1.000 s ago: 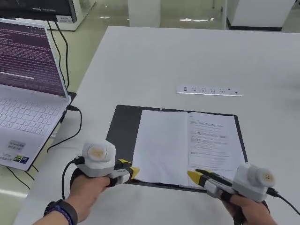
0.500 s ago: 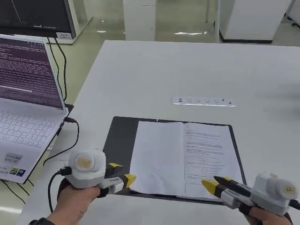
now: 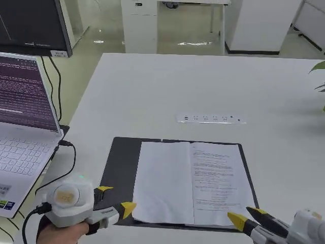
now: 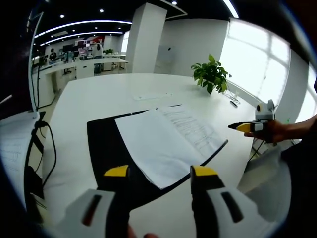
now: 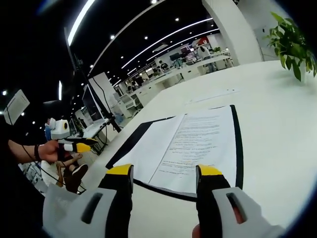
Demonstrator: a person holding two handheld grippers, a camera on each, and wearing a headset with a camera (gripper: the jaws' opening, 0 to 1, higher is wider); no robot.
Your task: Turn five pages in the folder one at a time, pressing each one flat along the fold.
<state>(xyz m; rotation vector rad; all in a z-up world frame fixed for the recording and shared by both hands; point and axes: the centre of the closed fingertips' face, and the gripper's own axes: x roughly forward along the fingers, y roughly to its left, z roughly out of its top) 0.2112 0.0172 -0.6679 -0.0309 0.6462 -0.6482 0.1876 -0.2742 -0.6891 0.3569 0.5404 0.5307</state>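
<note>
The folder lies open and flat on the white table, in the near middle part. Its long axis goes left–right. The fold goes near to far, approx. in the middle of the paper. The blank page is left of the fold and the printed page is right of it, w/ the top of the text on the far side. Left of the blank page a strip of the black cover is bare. The folder edges are nearly parallel w/ the table edges.

The left gripper is at the near-left corner of the folder. Its jaws are wide apart w/ nothing between them and point right, toward the paper. If a tip touches the cover I cannot tell. The right gripper is at the near-right corner, jaws also apart and empty, pointing left and a bit far. In its own view the folder lies just ahead of the tips.

Room for moving: on the far side the table is bare up to the power strip, and the right side is bare too – a plant stands well apart at the right edge. On the left it is more tight: a laptop and its cable are near the folder's left edge.
</note>
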